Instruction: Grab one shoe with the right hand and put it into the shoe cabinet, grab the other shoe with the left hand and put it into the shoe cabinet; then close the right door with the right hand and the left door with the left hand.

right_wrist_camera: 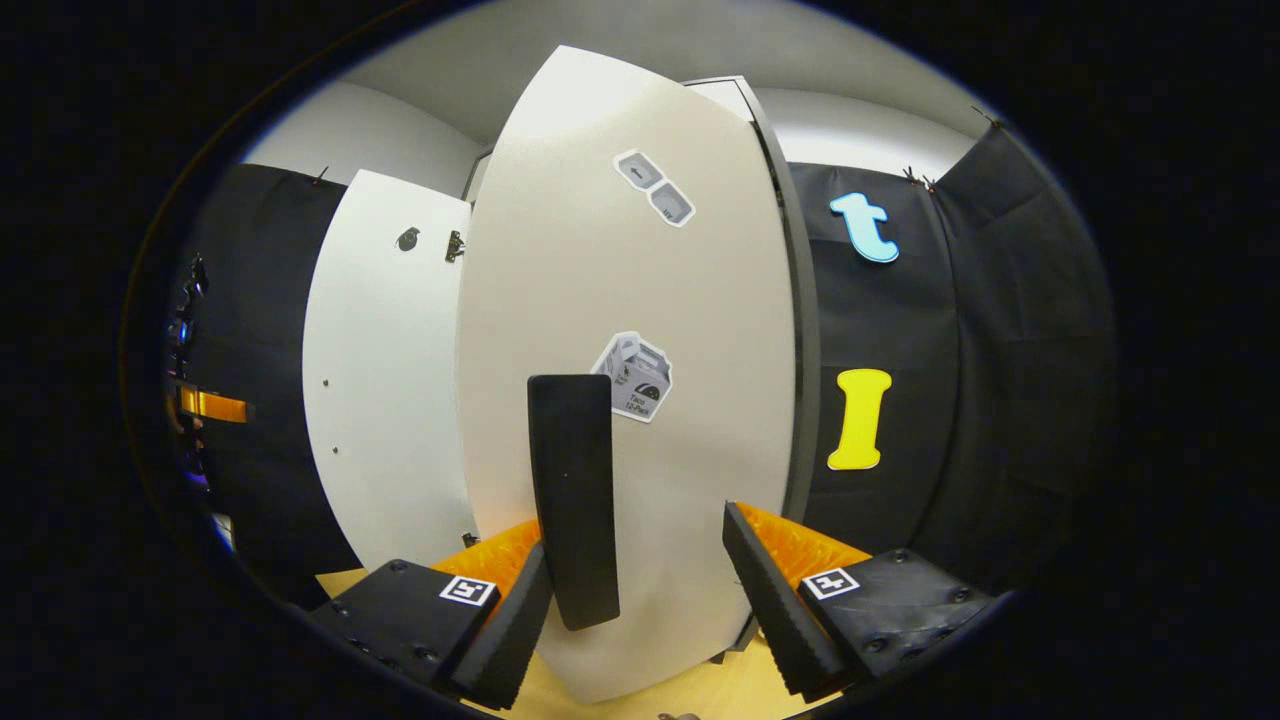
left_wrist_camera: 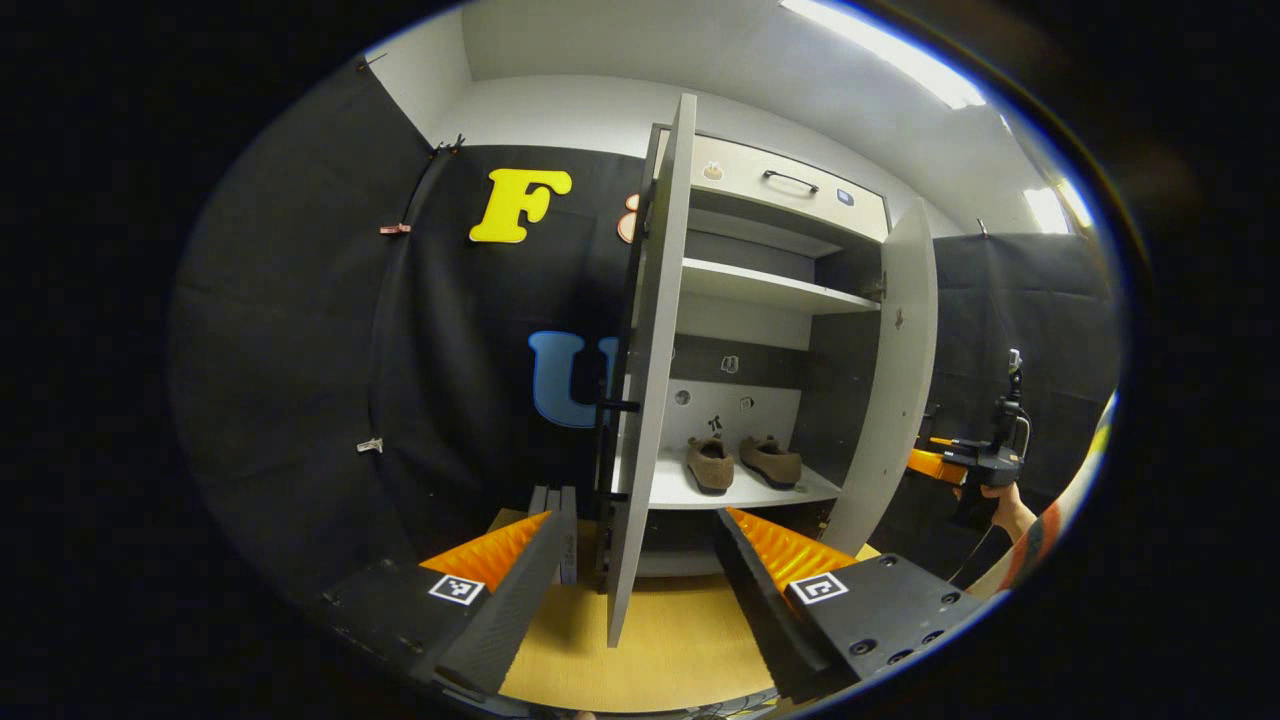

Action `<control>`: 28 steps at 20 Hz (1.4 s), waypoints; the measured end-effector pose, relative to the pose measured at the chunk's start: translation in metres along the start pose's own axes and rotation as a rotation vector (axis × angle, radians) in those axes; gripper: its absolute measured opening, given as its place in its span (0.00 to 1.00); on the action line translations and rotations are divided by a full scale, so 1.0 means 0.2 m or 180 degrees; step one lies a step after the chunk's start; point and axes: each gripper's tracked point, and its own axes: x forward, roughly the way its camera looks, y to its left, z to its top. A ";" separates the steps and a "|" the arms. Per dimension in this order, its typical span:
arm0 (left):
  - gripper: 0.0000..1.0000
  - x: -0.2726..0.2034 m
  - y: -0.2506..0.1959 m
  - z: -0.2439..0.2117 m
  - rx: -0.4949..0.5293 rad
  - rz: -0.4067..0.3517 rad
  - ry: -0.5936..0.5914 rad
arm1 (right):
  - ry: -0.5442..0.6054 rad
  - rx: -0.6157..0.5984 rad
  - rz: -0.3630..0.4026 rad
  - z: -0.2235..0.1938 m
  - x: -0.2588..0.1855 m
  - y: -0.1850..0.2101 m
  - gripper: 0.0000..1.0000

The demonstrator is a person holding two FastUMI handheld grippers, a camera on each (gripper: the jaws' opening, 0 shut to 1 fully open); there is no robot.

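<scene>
Two brown shoes (left_wrist_camera: 710, 463) (left_wrist_camera: 771, 460) lie side by side on the lower shelf (left_wrist_camera: 700, 495) of the shoe cabinet. Both doors stand open. The left door (left_wrist_camera: 645, 380) shows edge-on, its edge rising between the fingers of my open left gripper (left_wrist_camera: 638, 515). The right door (left_wrist_camera: 895, 380) swings outward, and beyond it a hand (left_wrist_camera: 1005, 505) holds the right gripper (left_wrist_camera: 965, 460). In the right gripper view the right door's outer face (right_wrist_camera: 690, 450) is close ahead. Its black handle (right_wrist_camera: 575, 500) stands between the fingers of my open right gripper (right_wrist_camera: 635, 530), nearer the left finger. The left door (right_wrist_camera: 385, 380) shows behind.
An upper shelf (left_wrist_camera: 770, 285) and a drawer with a dark handle (left_wrist_camera: 790, 180) sit above the shoes. The floor (left_wrist_camera: 660, 640) is light wood. Black cloth walls close in on both sides. Stickers (right_wrist_camera: 635, 377) mark the right door's face.
</scene>
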 end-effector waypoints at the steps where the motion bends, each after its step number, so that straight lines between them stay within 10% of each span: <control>1: 0.95 0.01 0.01 0.00 -0.0010 0.0007 -0.0018 | -0.0008 0.0044 -0.0011 0.00 0.04 0.03 0.95; 10: 0.95 0.22 0.23 0.00 0.0010 0.0094 -0.0075 | -0.0101 -0.0267 -0.0281 -0.01 0.24 0.20 0.95; 28: 0.95 0.54 0.23 0.13 0.0304 -0.0268 -0.0344 | -0.0019 -0.0148 -0.0377 -0.01 -0.14 0.24 0.95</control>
